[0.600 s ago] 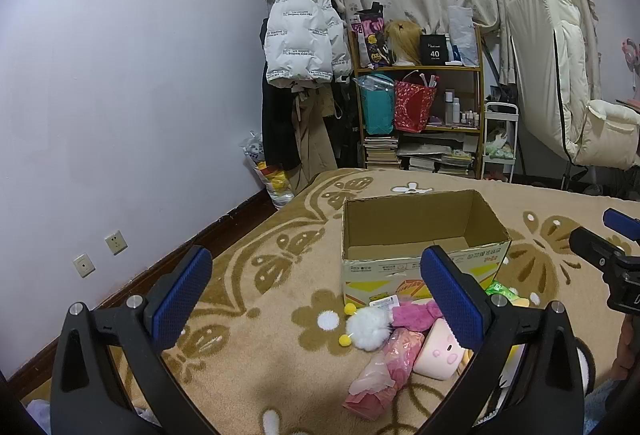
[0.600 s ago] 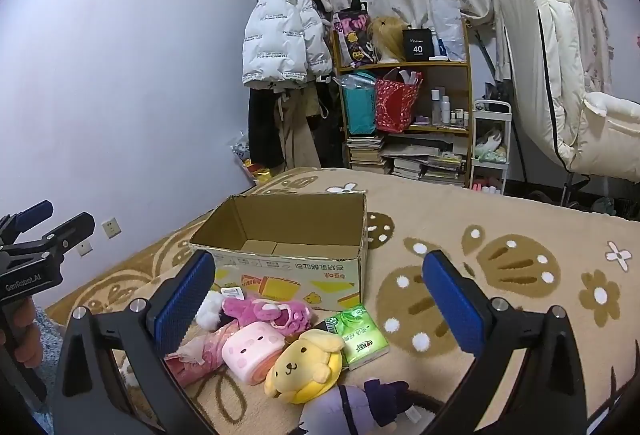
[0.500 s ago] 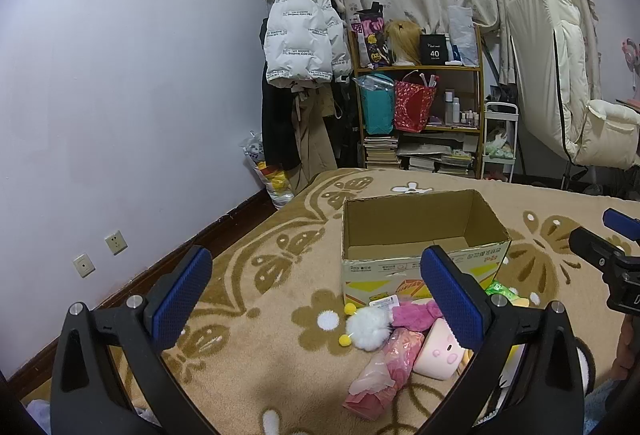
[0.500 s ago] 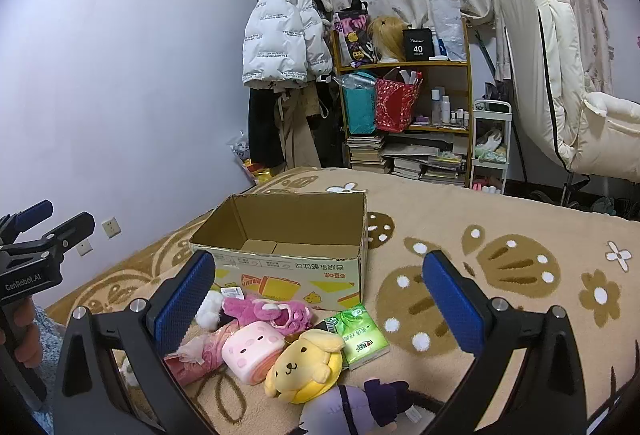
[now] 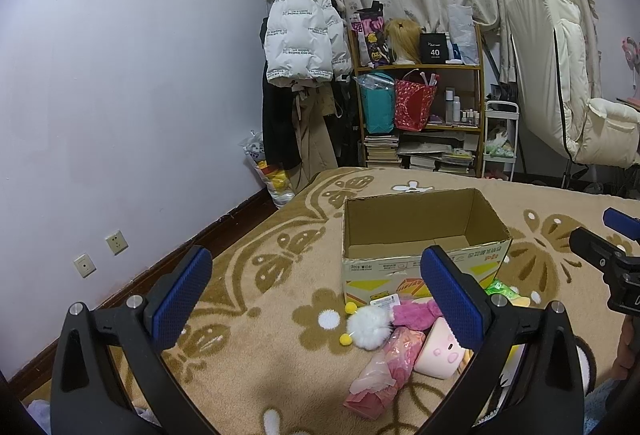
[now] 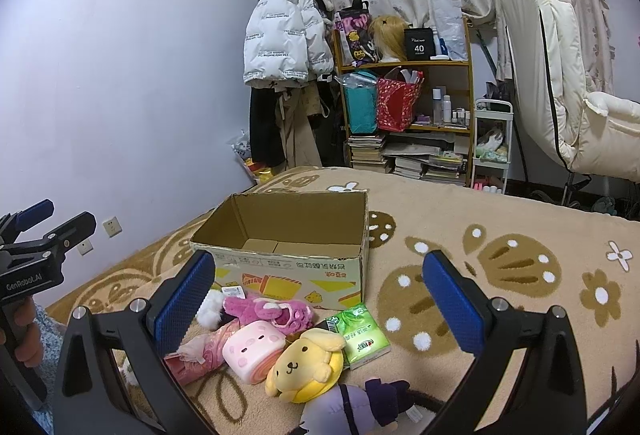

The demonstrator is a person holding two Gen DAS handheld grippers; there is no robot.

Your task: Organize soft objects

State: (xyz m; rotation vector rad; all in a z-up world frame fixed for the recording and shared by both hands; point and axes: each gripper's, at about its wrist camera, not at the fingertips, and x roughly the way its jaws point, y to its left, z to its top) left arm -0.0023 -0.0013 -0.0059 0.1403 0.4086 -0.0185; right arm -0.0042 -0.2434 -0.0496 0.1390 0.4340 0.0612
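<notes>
An open, empty cardboard box (image 5: 424,235) (image 6: 288,255) stands on the tan blanket. In front of it lie soft things: a white pompom toy (image 5: 368,327), a magenta plush (image 6: 272,309), a pink block plush (image 6: 254,349), a pink wrapped bundle (image 5: 384,367), a yellow dog plush (image 6: 306,365), a purple plush (image 6: 352,411) and a green tissue pack (image 6: 362,335). My left gripper (image 5: 318,297) is open and empty, held above the blanket left of the pile. My right gripper (image 6: 318,297) is open and empty above the pile.
The blanket (image 6: 500,275) covers a bed beside a white wall (image 5: 120,95). Beyond it stand a cluttered shelf (image 5: 420,115), hanging coats (image 5: 304,35) and a cream chair (image 6: 560,75).
</notes>
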